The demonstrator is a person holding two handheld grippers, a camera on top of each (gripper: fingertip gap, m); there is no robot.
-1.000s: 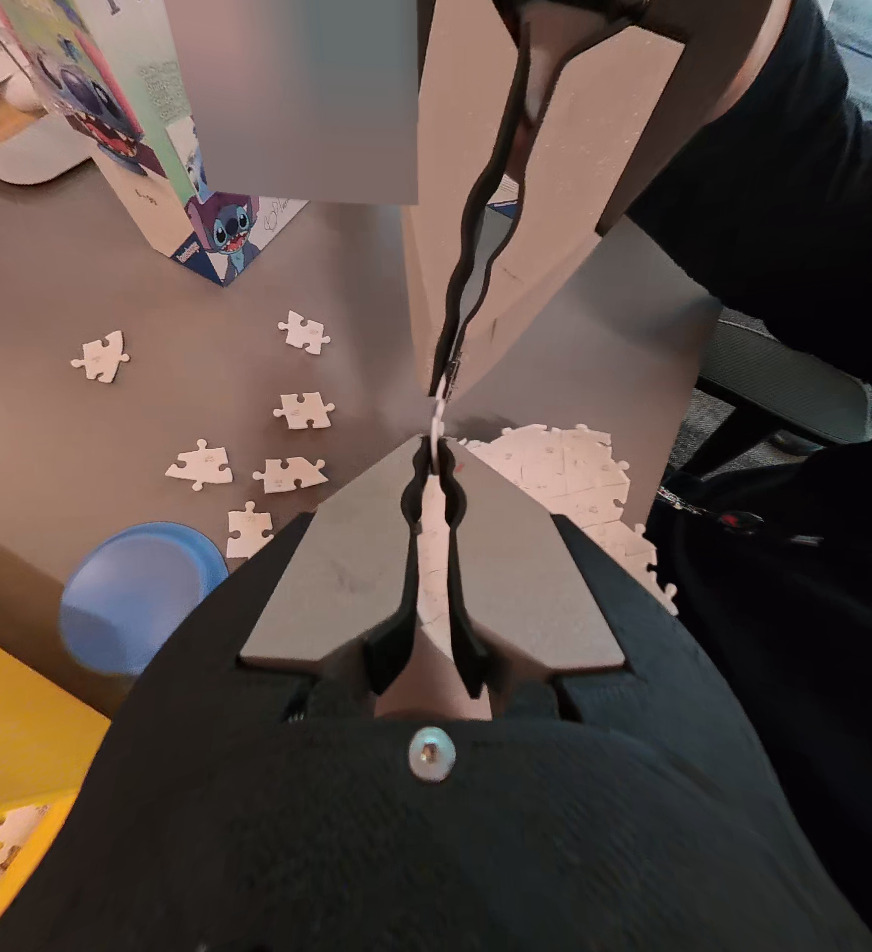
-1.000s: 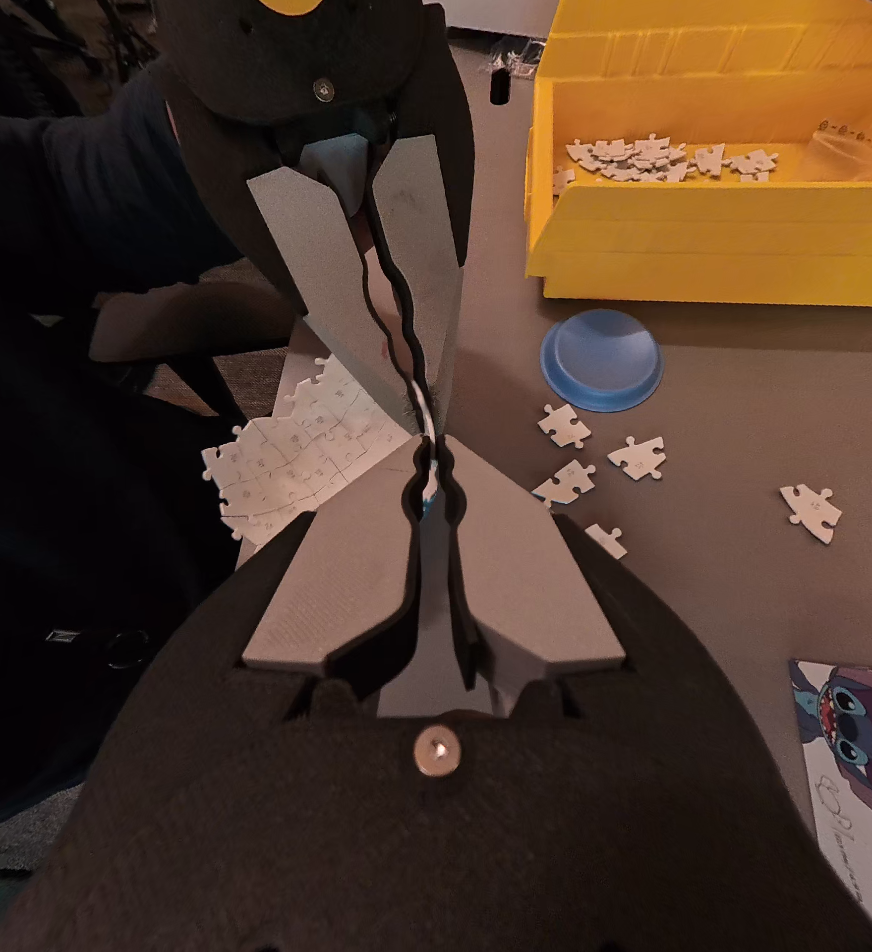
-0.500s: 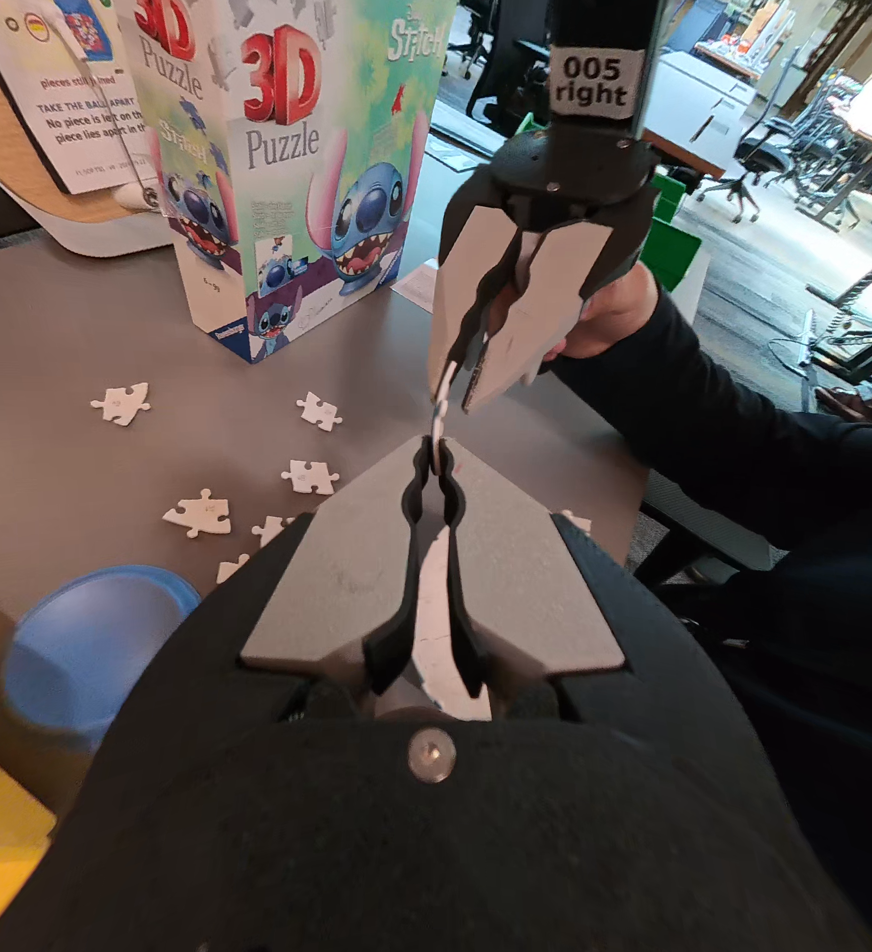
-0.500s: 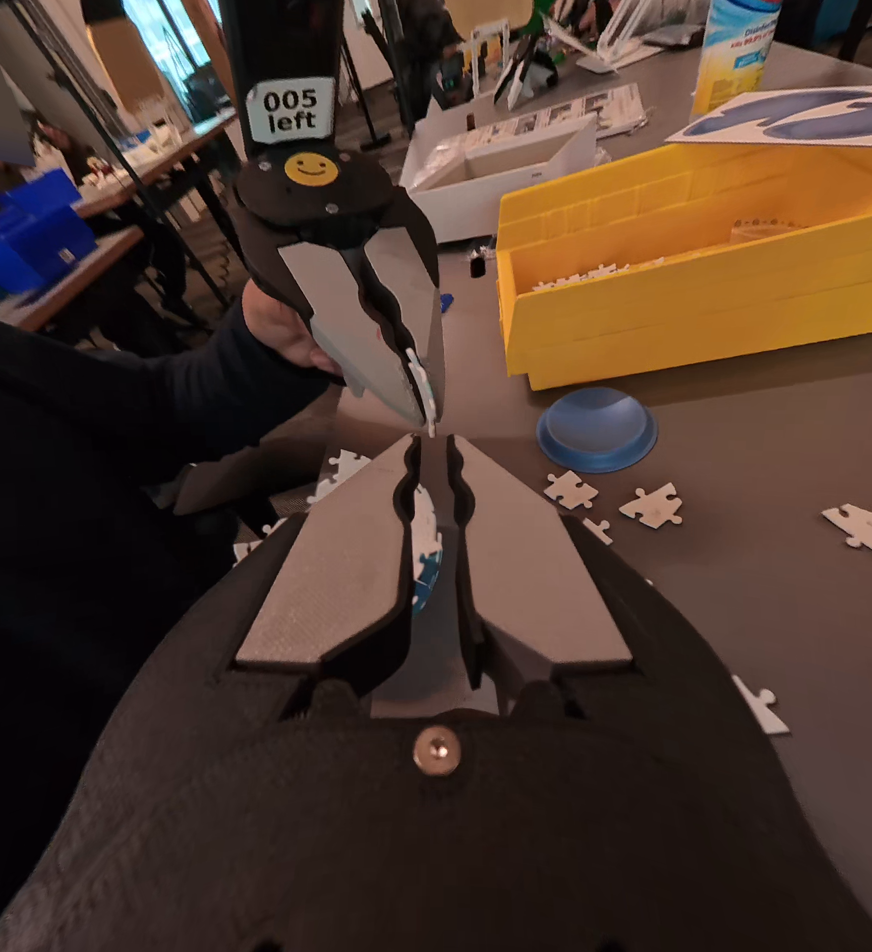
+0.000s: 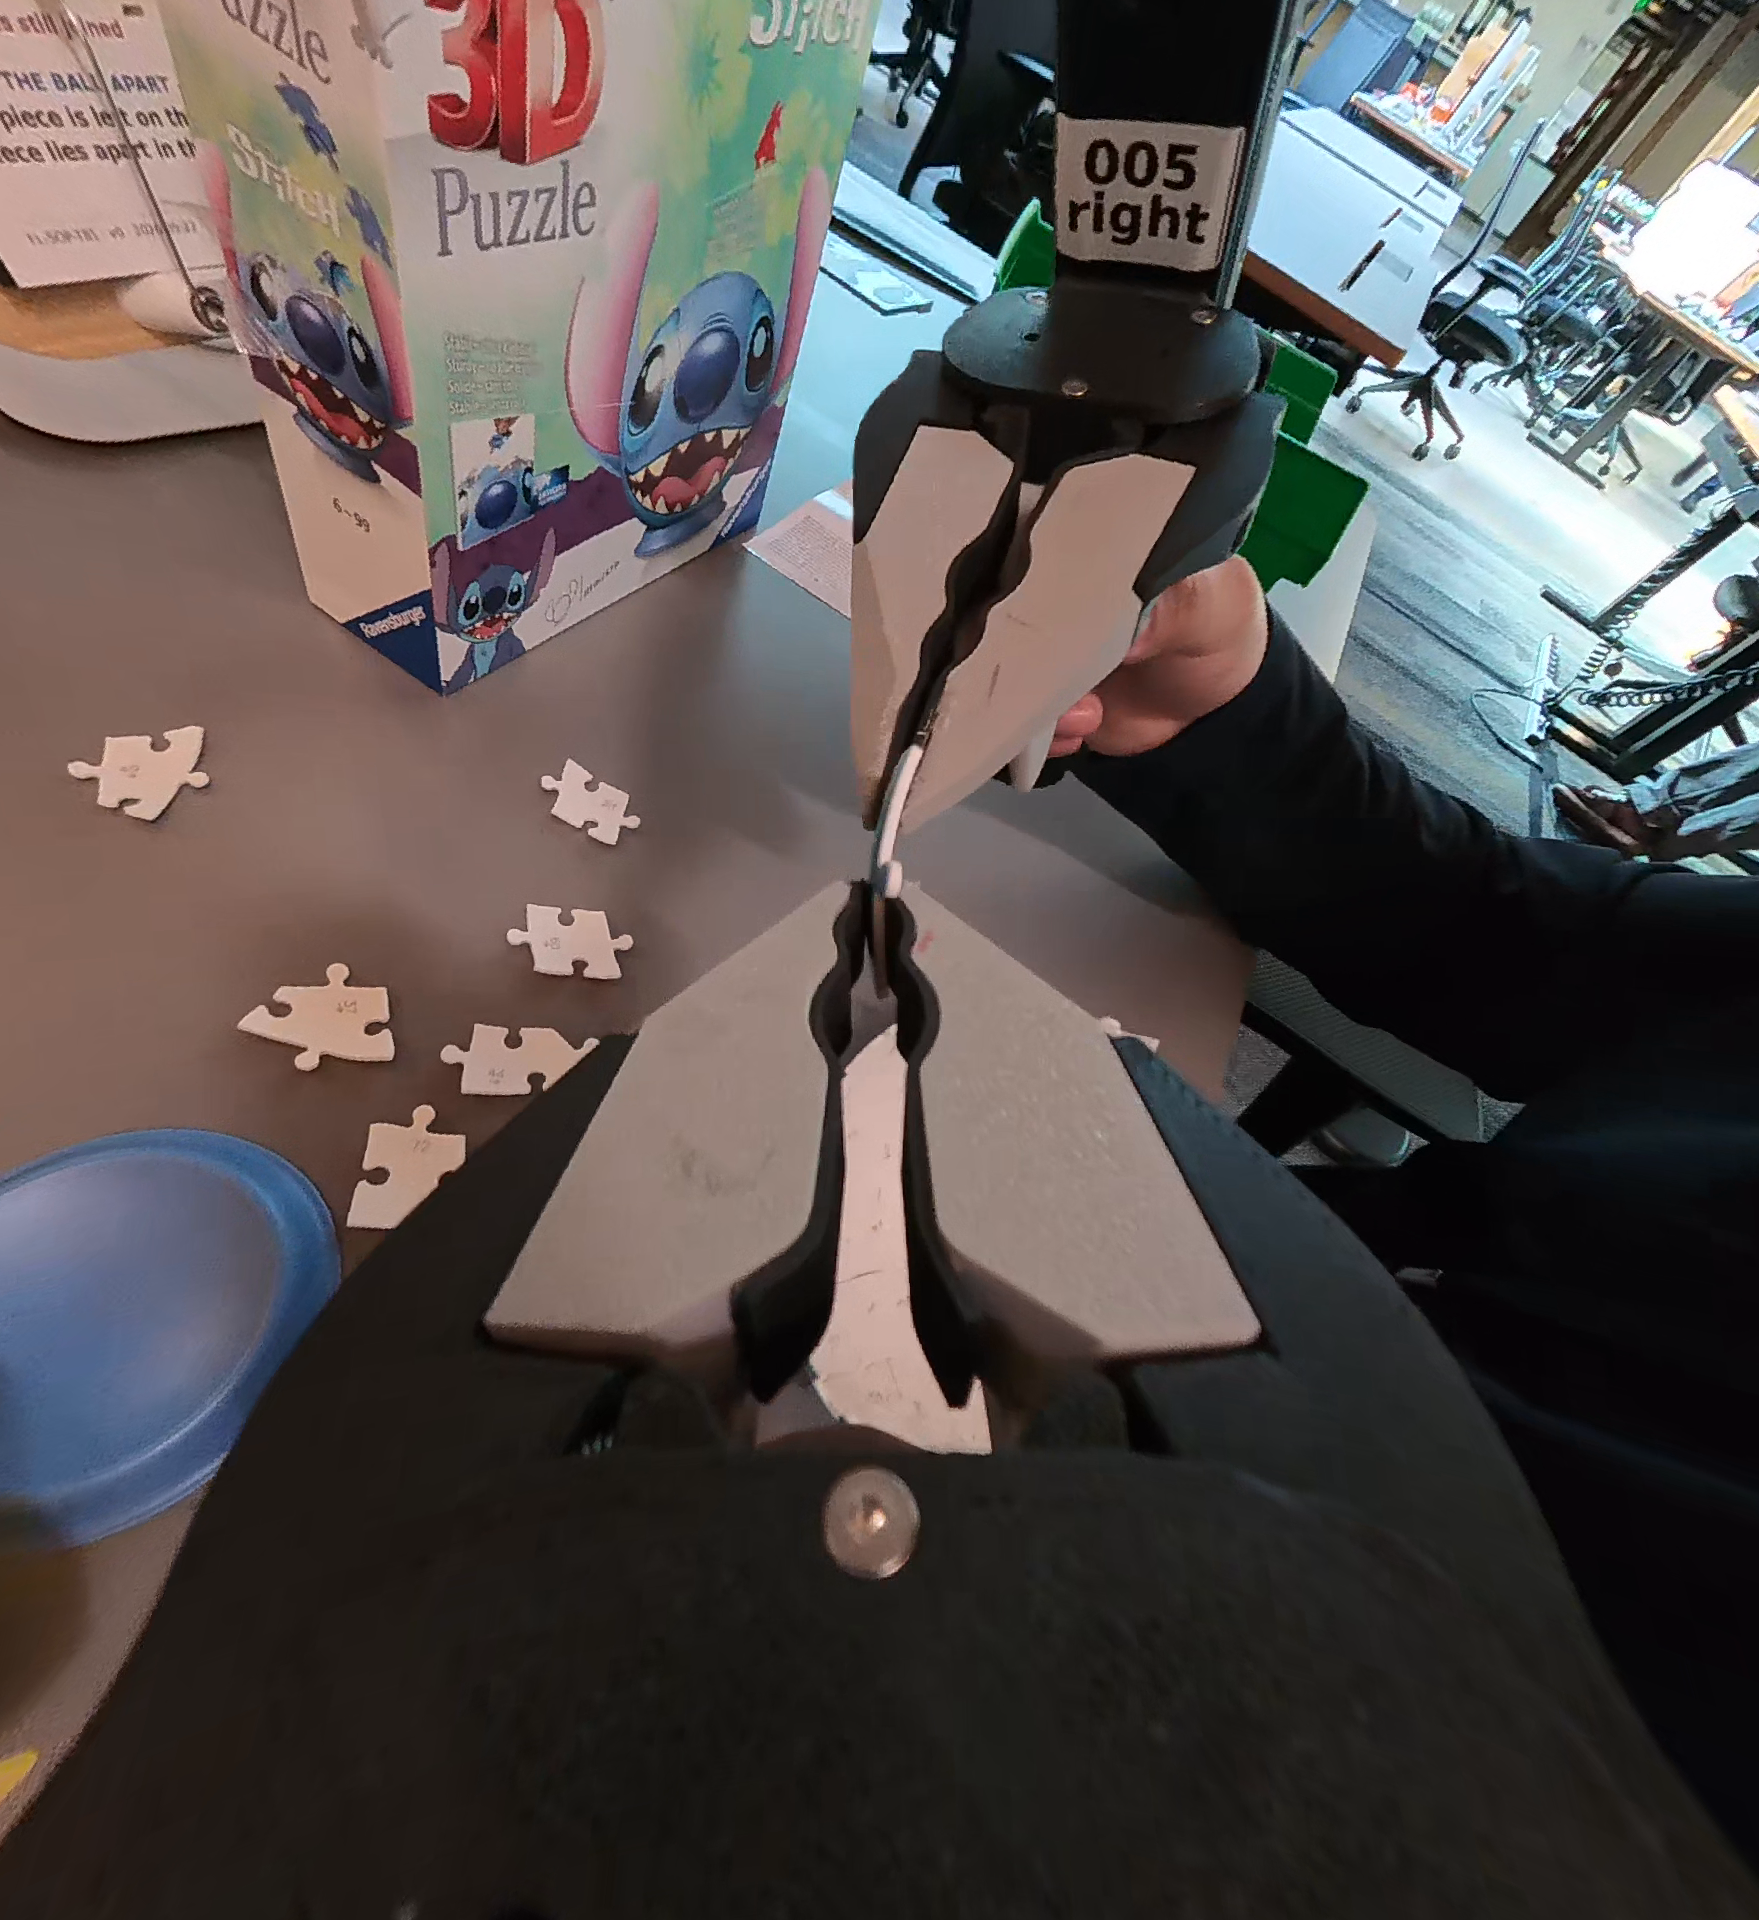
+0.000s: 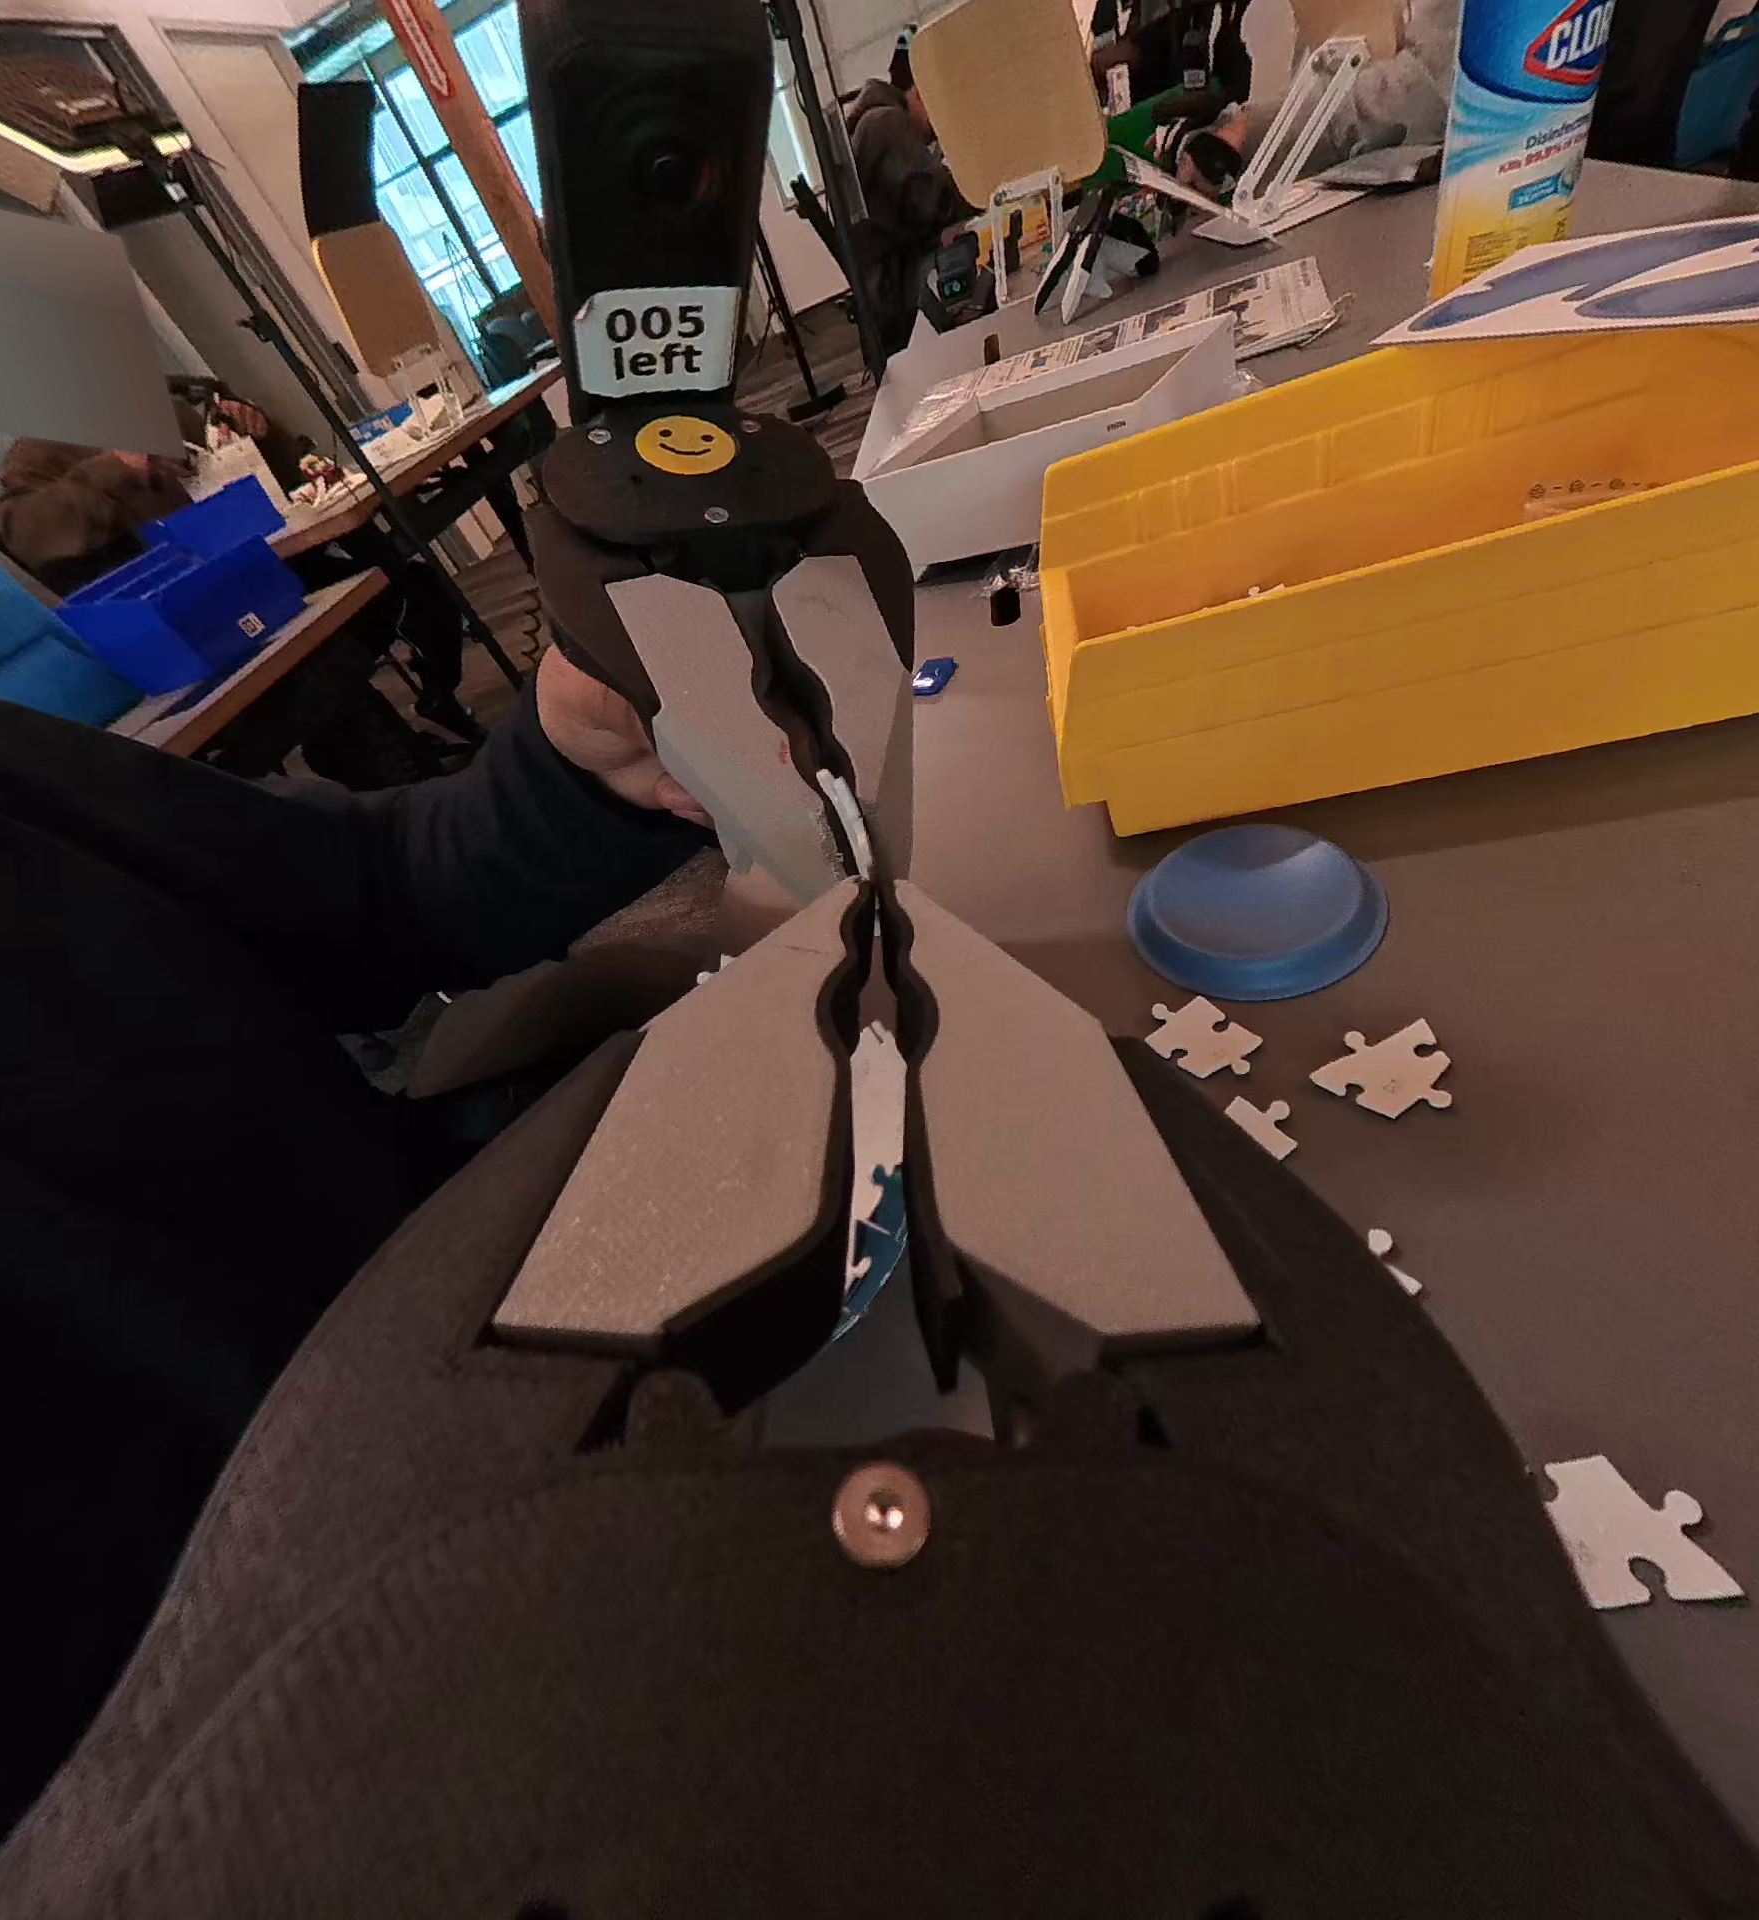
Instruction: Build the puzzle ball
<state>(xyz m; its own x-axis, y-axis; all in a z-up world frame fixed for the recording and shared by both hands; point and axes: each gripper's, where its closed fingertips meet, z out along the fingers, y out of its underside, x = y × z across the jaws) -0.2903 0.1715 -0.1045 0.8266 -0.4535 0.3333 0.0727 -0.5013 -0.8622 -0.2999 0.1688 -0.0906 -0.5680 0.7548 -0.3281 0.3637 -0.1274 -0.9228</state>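
Observation:
My left gripper [image 5: 875,920] is shut on a thin puzzle piece [image 6: 847,821], seen edge-on. My right gripper [image 6: 880,906] is shut on another white puzzle piece [image 5: 896,816]. The two grippers meet tip to tip above the table's near edge, and the pieces touch end to end. In the right wrist view the left gripper [image 6: 859,868] points down at mine. In the left wrist view the right gripper [image 5: 890,831] does the same. A white and blue assembled puzzle section [image 6: 875,1164] shows through the gap between my fingers, below them, and also in the left wrist view [image 5: 870,1236].
Several loose white pieces [image 5: 568,940] lie on the grey table [image 5: 231,623], also in the right wrist view [image 6: 1384,1070]. A blue round stand [image 6: 1259,914], a yellow bin [image 6: 1426,623] holding pieces and the puzzle box [image 5: 542,416] stand around. The person's dark sleeves [image 5: 1426,831] flank the table edge.
Both grippers have tilted up from facing the table to near level, staying tip to tip. The right gripper's fingers stood slightly apart half a second ago and are shut now.

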